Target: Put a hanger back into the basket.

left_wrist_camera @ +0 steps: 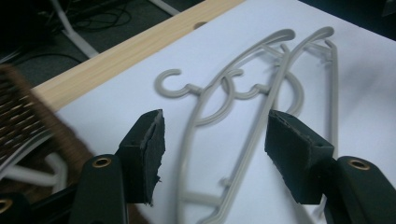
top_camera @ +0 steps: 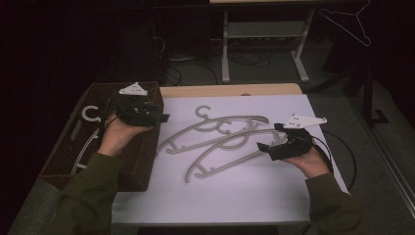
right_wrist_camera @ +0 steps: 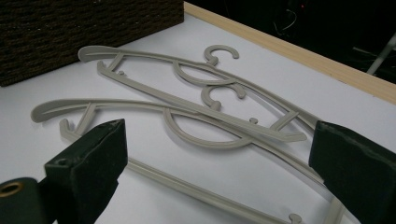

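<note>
Table [top_camera: 274,196] first, white sheet across the middle of the frame, brown wicker basket [top_camera: 147,169] at centre left with one grey hanger [top_camera: 91,113] already lying in it. Two more grey hangers [top_camera: 220,137] lie overlapped at centre frame, hooks toward the top — those look like what's left to move. My left tool [top_camera: 157,117] sits over the basket's right rim, jaws partly apart with nothing between them, pointing at the pair. My right tool [top_camera: 266,147] hovers at the hangers' right ends, jaws wide, empty. I'd judge this is the reach for the next hanger — it calls for closing on one thin arm without dragging the other along.
</note>
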Tool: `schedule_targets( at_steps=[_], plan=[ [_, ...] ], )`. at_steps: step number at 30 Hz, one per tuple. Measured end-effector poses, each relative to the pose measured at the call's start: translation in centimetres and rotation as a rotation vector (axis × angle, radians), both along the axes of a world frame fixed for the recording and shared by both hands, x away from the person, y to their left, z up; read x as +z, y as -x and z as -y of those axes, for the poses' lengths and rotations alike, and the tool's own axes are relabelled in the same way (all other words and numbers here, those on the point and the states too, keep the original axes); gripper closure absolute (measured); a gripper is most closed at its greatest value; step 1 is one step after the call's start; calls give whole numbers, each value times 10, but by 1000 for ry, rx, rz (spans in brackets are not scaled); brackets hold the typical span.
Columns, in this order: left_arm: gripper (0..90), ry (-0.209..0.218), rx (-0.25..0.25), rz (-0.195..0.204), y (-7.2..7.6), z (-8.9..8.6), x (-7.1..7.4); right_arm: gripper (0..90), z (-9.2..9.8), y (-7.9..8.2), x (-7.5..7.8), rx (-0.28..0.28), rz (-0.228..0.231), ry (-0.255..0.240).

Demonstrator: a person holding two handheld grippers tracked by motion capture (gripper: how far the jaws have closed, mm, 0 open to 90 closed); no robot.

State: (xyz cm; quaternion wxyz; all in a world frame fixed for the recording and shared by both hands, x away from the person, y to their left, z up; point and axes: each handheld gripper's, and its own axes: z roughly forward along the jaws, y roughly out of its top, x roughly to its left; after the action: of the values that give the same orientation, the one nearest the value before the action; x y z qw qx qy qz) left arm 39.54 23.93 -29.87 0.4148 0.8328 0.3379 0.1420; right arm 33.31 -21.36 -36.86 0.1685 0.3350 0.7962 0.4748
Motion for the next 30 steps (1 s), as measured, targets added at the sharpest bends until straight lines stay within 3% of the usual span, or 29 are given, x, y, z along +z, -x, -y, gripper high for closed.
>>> schedule_targets(
  at_steps=[9, 15, 16, 26, 30],
  plan=[
    [393, -27, -55, -13, -4, 50, -11, 39, -1, 0, 0, 5, -5, -3],
    [407, -14, -62, -24, -8, 69, -21, 39, -1, -1, -1, 5, -10, -4],
    [407, -28, -66, -22, -10, 75, -25, 39, -1, -1, -1, 8, -7, -1],
    [446, -36, -53, -48, -24, 88, -54, 40, -2, -2, -2, 16, -14, -1],
    [484, -67, -40, -27, -33, 91, -68, 41, -2, -2, -3, 21, -15, 4]
  ],
)
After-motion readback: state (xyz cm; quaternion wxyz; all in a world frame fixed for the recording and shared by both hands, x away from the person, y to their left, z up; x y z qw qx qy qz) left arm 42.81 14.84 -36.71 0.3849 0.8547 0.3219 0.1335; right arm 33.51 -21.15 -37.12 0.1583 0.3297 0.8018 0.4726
